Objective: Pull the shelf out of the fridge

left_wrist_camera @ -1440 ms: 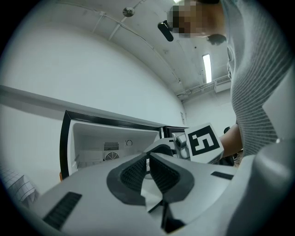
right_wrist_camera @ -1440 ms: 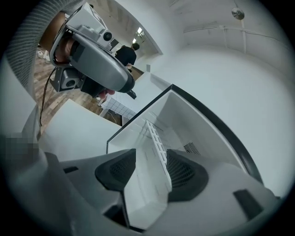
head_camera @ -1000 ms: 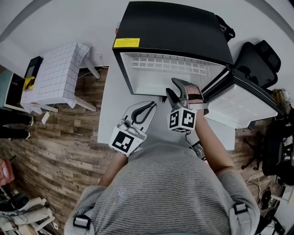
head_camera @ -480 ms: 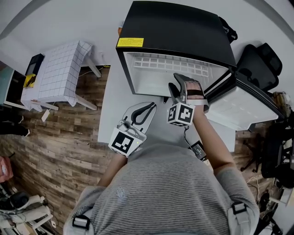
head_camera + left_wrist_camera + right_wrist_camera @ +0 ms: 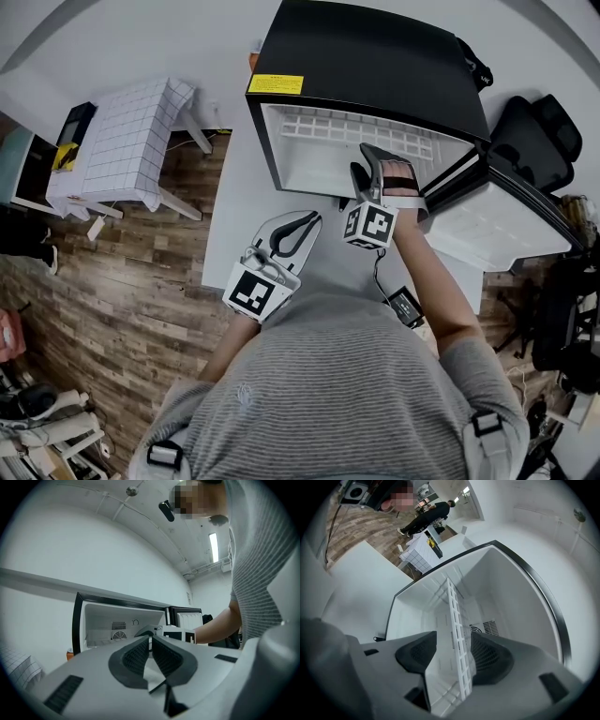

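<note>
The fridge [image 5: 375, 56] stands at the 12 o'clock end of the white worktop [image 5: 230, 216]. Its door [image 5: 487, 220] is swung open towards 3 o'clock. The white grid shelf [image 5: 328, 127] sits inside the compartment. The right gripper [image 5: 364, 159] reaches into the opening with its jaws apart. In the right gripper view the shelf [image 5: 457, 634] runs between them, close against one pad and clear of the other. The left gripper [image 5: 309, 220] hangs over the worktop at 7 o'clock from the right one. Its jaws are together on nothing.
</note>
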The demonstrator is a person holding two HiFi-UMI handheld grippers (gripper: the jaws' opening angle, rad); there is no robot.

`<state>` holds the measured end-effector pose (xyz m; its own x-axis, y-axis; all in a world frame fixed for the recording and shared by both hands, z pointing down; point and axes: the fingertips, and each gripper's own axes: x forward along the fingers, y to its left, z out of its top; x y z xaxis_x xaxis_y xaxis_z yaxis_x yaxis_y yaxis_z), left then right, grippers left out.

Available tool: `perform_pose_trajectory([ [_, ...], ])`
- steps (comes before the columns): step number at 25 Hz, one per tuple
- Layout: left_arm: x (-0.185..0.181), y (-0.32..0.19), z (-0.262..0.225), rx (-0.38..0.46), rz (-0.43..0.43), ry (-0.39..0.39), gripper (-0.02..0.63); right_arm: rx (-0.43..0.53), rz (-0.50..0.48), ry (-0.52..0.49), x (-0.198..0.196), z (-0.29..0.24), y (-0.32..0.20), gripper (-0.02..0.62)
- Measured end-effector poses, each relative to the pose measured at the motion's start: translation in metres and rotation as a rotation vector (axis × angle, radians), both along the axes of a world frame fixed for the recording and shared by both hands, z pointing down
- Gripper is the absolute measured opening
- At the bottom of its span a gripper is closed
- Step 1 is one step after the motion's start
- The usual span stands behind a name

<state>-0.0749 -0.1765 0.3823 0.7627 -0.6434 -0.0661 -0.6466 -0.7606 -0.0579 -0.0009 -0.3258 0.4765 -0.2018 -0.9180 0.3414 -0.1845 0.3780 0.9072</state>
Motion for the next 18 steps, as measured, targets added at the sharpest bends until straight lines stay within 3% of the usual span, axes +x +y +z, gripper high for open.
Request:
perform_pose_trajectory([
  [18, -0.005, -0.002, 0.004, -0.014, 0.004, -0.014, 0.012, 0.039, 0.051, 0.110, 0.003, 0.012, -0.028, 0.230],
])
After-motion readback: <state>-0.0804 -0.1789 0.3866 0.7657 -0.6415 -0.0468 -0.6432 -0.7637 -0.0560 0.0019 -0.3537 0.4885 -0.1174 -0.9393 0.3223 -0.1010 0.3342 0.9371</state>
